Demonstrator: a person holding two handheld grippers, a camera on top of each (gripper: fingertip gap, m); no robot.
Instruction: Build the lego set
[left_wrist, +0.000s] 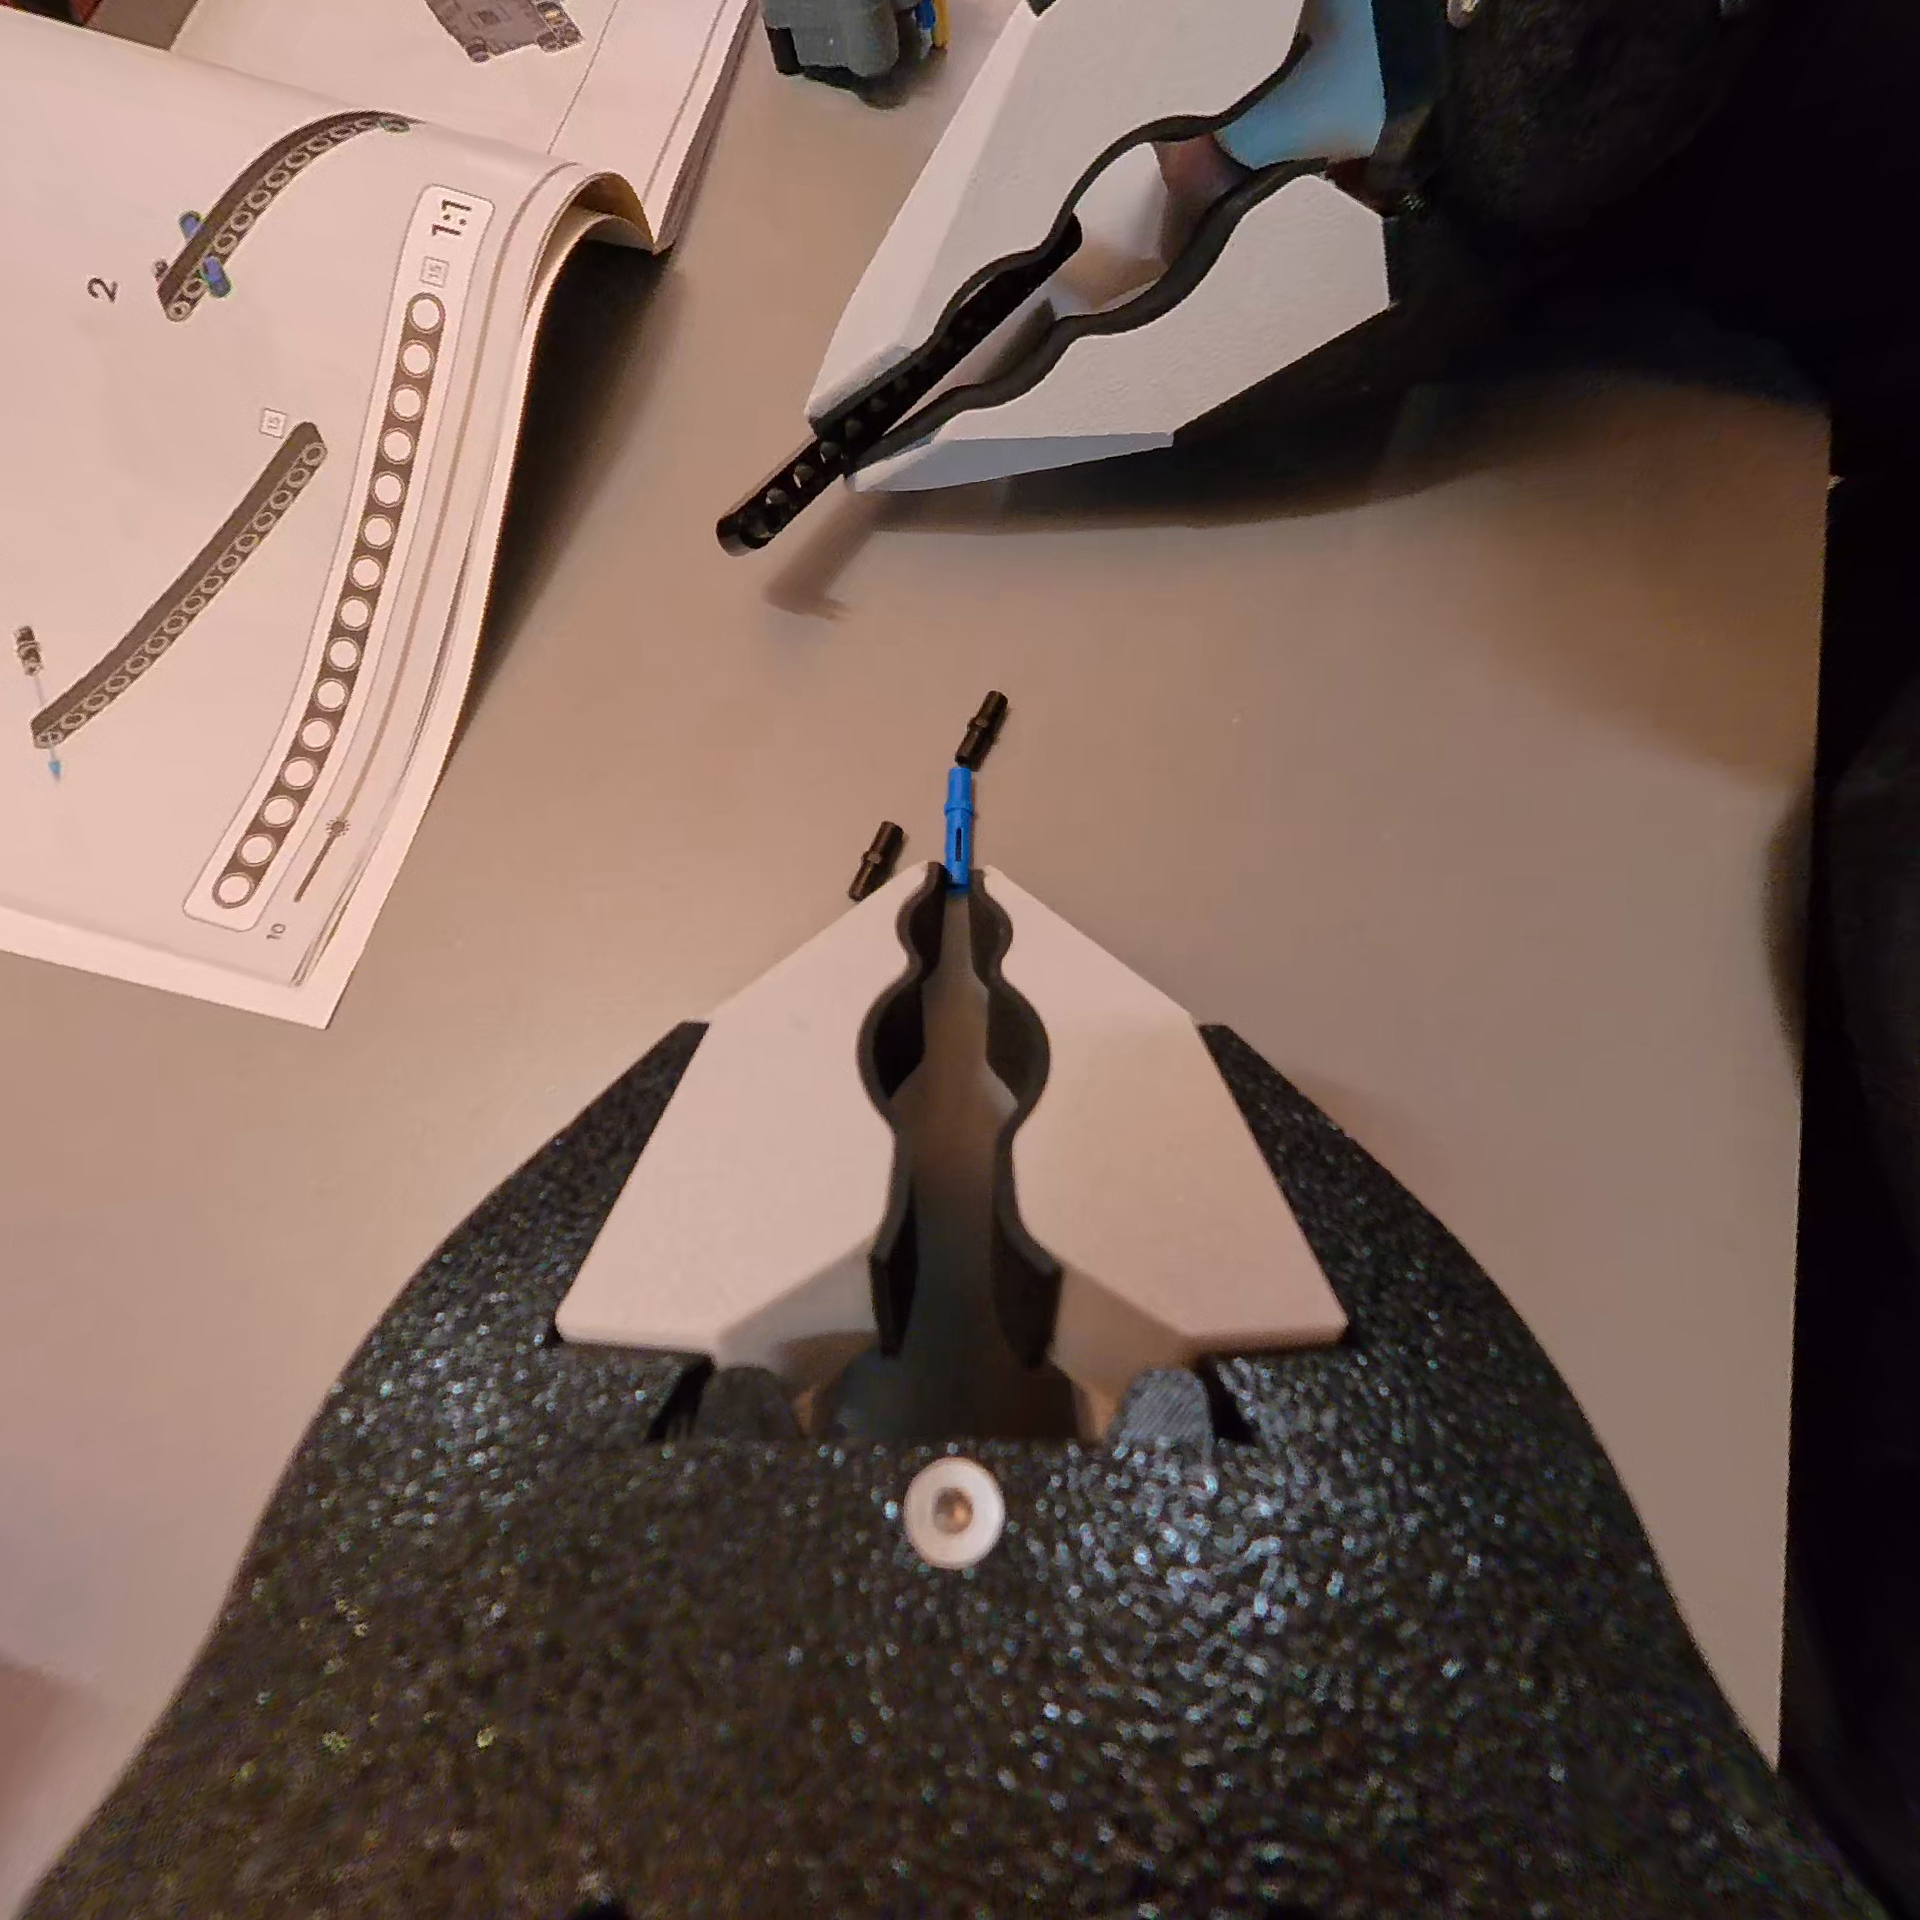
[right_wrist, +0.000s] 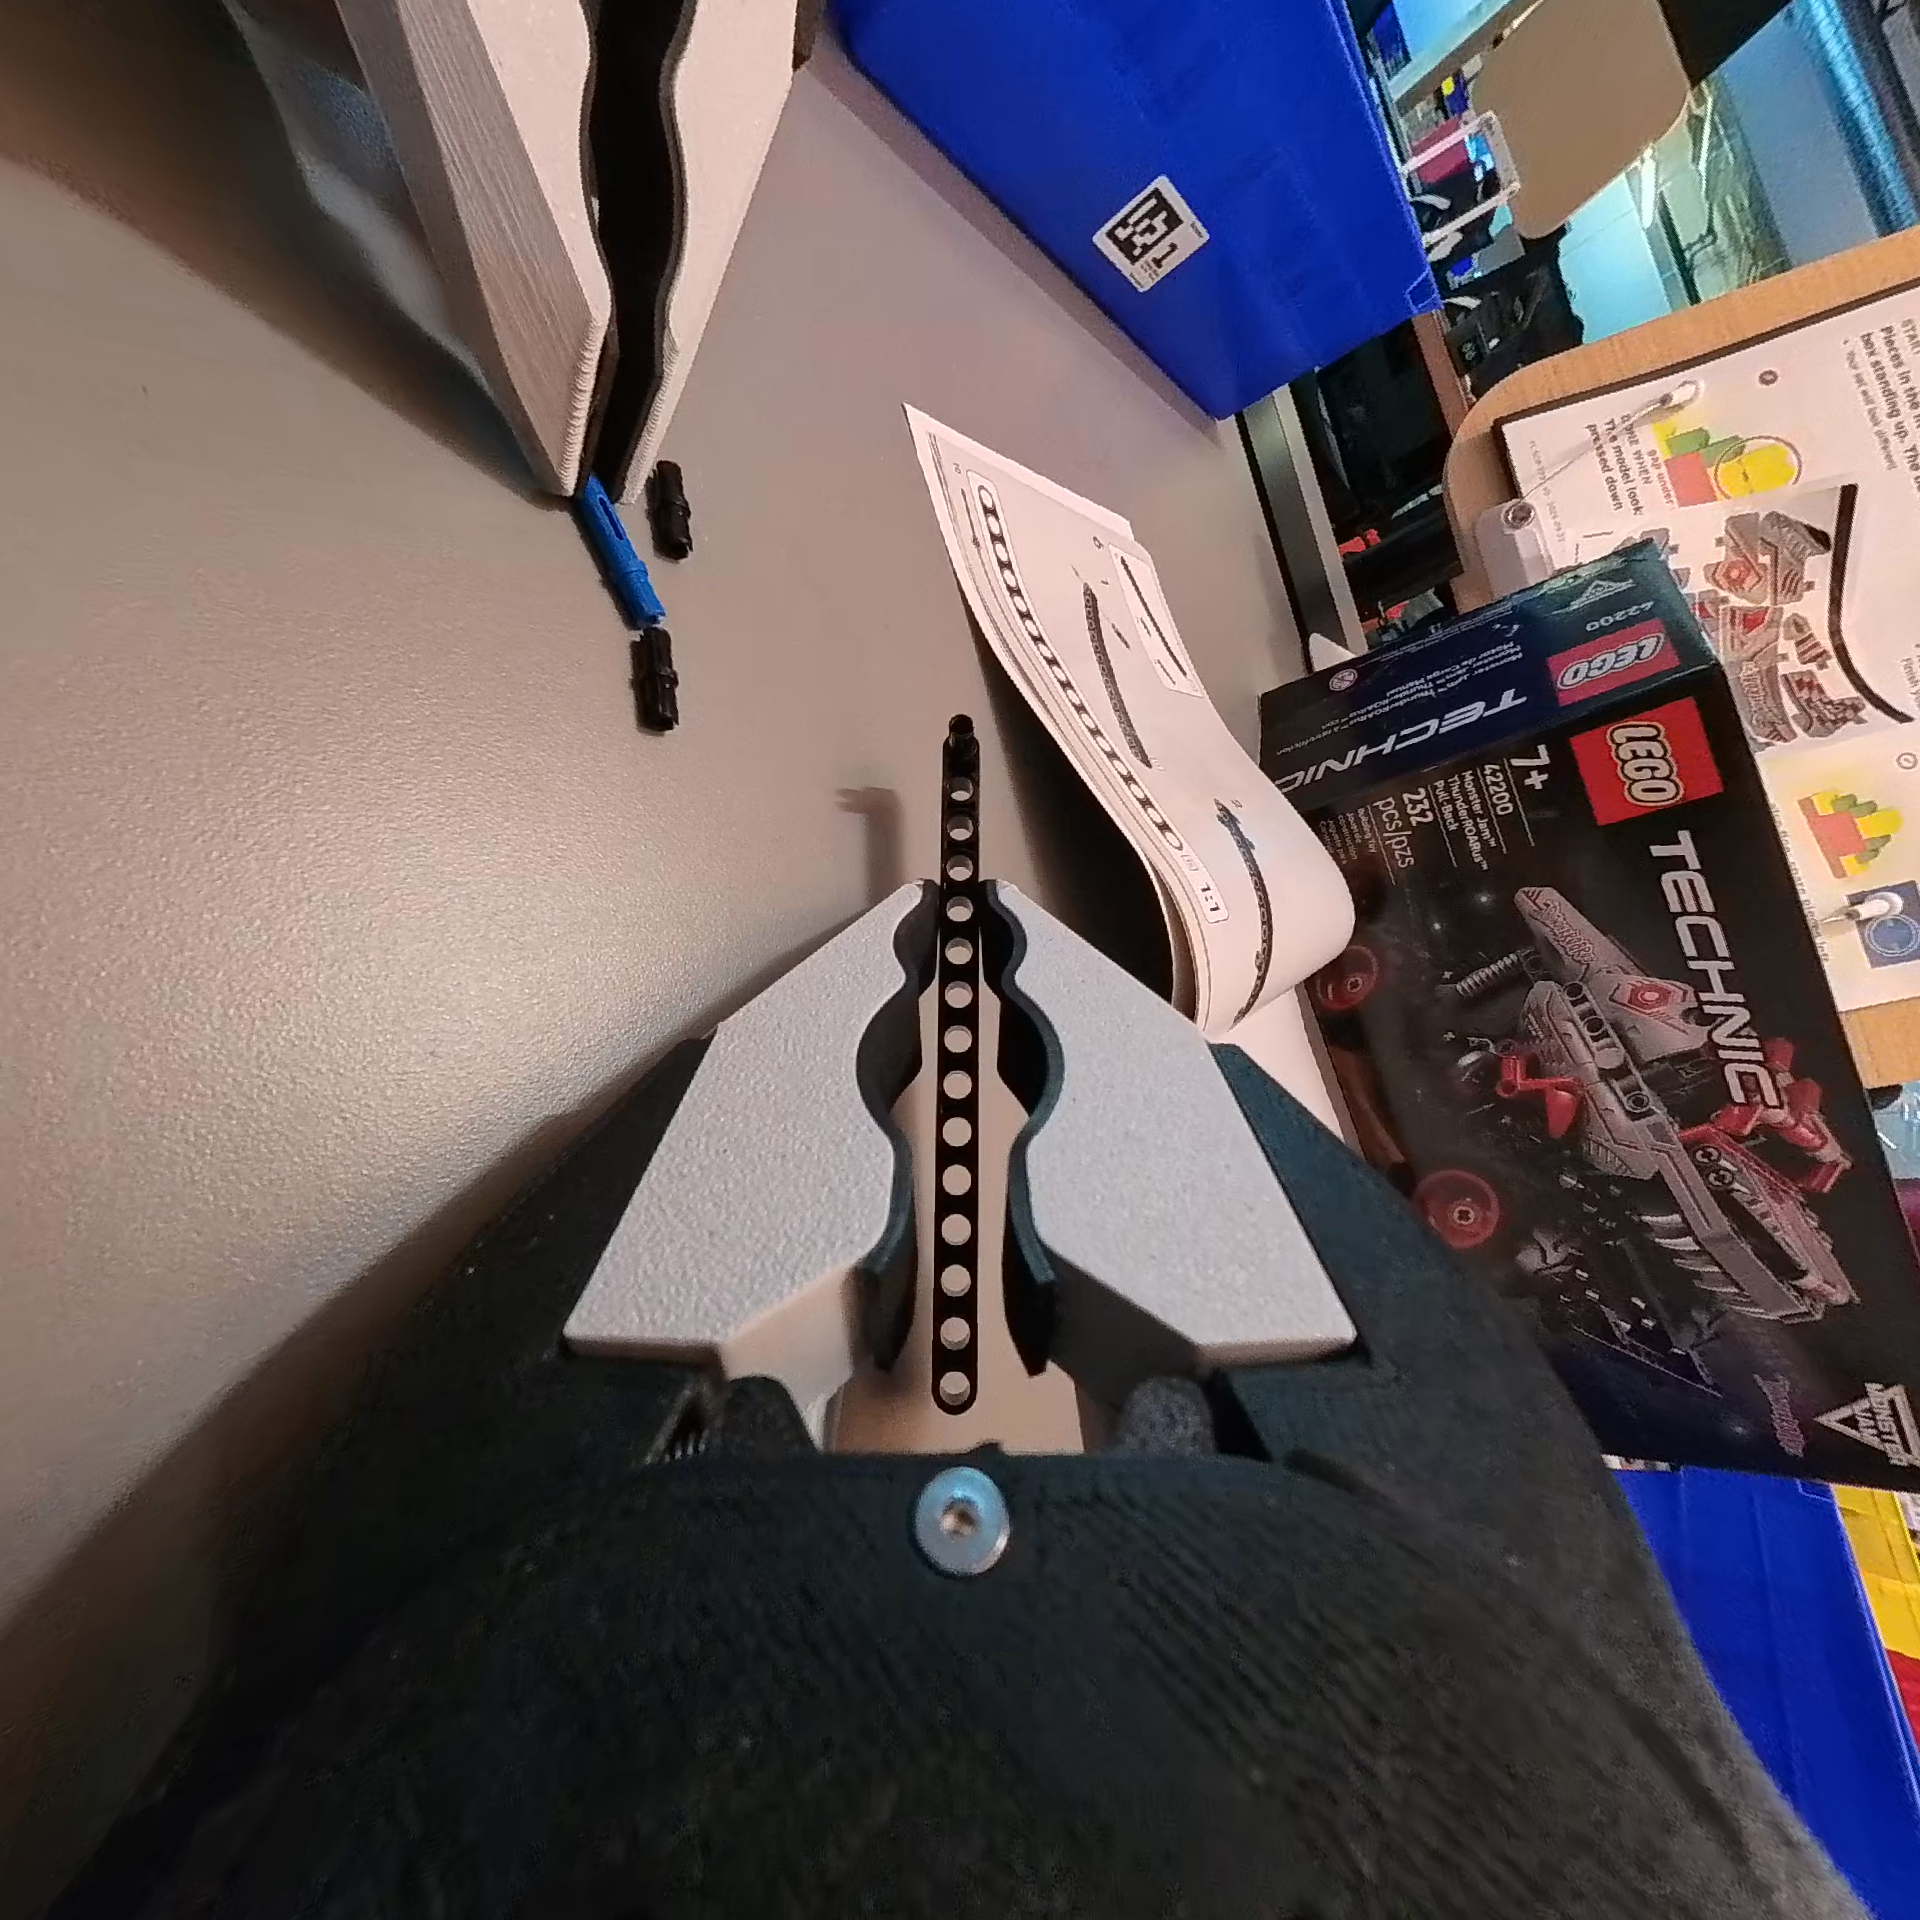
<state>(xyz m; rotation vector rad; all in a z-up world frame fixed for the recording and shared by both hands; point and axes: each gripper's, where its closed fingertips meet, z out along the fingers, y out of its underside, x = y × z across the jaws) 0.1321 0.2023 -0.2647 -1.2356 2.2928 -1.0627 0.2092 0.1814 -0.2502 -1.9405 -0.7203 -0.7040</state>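
Note:
My left gripper (left_wrist: 957, 881) is shut on one end of a blue pin (left_wrist: 957, 826), which points away from me low over the grey table (left_wrist: 1351, 779). Two black pins lie beside it, one just beyond (left_wrist: 984, 724) and one to the left (left_wrist: 875, 860). My right gripper (right_wrist: 958, 894) is shut on a long black beam with many holes (right_wrist: 957, 1039), held above the table; a black pin sits in its far end hole (right_wrist: 958, 740). The beam (left_wrist: 790, 488) and right gripper (left_wrist: 883, 457) also show in the left wrist view. The blue pin (right_wrist: 621, 561) and left gripper (right_wrist: 597, 483) show in the right wrist view.
An open instruction booklet (left_wrist: 260, 520) lies left of the pins and shows in the right wrist view (right_wrist: 1091, 748). The set's box (right_wrist: 1610, 1039) stands at the right. A blue bin (right_wrist: 1143, 177) sits at the back. A grey part-built piece (left_wrist: 842, 42) lies beyond the booklet. Some 9 cm of space lies between my two pairs of fingers.

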